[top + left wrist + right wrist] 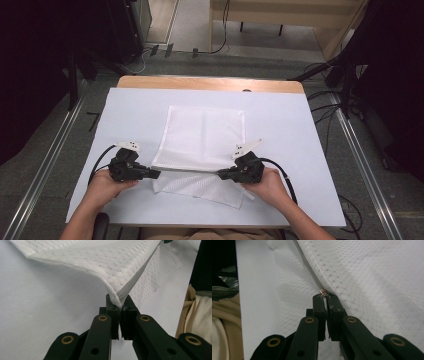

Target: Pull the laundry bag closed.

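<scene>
Lab test cell, I'd say. My table is wood with a white sheet, metal rails on the floor either side of it, loose cables right of it, dark stands behind it.

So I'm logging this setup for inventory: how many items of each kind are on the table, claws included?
White mesh zippered bag: 1
Black handheld claws: 2, left claw and right claw, each shut on the bag's zipper edge
Total: 3
</scene>
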### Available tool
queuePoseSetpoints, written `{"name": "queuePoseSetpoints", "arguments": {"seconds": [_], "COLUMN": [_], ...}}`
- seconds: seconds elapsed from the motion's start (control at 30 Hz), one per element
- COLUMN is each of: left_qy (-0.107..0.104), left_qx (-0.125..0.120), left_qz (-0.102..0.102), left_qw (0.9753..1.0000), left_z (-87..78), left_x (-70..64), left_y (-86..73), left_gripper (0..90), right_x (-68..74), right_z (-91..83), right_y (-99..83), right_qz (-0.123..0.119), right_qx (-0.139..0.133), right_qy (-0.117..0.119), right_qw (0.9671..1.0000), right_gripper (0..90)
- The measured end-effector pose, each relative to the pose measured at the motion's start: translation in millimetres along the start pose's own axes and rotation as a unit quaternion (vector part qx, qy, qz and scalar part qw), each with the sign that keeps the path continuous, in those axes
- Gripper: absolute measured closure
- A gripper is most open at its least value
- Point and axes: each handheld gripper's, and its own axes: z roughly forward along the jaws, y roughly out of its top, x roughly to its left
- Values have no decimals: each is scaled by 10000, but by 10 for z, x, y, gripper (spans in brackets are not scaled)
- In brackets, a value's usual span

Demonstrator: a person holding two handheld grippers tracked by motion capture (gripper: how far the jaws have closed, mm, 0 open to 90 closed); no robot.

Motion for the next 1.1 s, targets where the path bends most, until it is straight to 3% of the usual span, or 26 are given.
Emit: {"name": "queuePoseSetpoints", "arguments": {"seconds": [1.1], "left_qy": [-20], "left_qx": [56], "left_qz": [-37], "left_qw": [10000], "left_z": [15], "left_x": [16], "left_y": [-5], "left_gripper": [876], "right_x": [-132], "right_z": [-311], "right_y": [-234], "right_qz": [200], "right_qx": [87], "right_qy": [-233], "right_qw": [9995], "right_gripper": [881]}}
